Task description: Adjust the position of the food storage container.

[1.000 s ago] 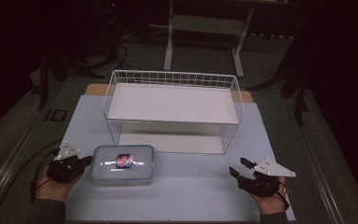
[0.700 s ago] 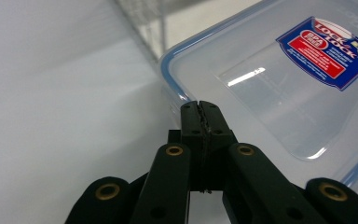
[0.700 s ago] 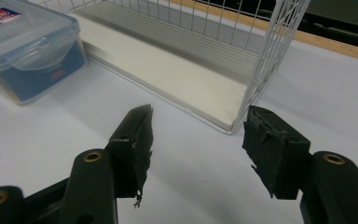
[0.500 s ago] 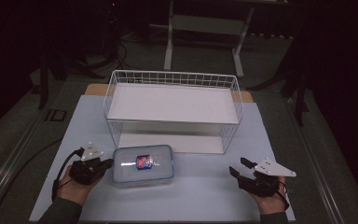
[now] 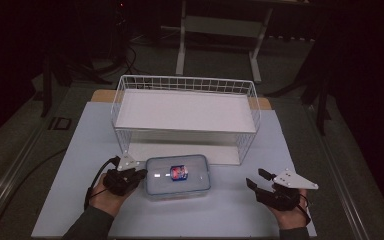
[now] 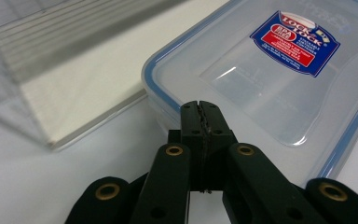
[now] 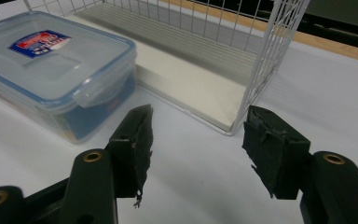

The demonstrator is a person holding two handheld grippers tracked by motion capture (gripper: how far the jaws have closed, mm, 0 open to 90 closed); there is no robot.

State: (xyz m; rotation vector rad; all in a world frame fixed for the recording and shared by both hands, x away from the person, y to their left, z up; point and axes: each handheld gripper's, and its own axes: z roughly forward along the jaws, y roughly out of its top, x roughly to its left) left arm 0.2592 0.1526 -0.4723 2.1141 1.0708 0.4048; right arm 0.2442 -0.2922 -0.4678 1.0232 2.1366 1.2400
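I'm pushing the Lock&Lock container (image 5: 177,175), lower centre of the high view, sideways across the worktop (image 5: 70,165) with my left claw (image 5: 139,175), jaws pinched fully together, empty, tips against the container's end wall. Keeping the tips low and centred on that wall so the container isn't rotating toward the wire basket (image 5: 185,86) behind it. Right claw (image 5: 254,185), lower right, is sitting partly open, holding nothing, apart from the container.

Dim room, dark walls. Grey floor (image 5: 20,150) w/ cables (image 5: 130,47). White frame stand (image 5: 220,35) behind pale counter (image 5: 80,150); wood edge strip (image 5: 102,95) at back.
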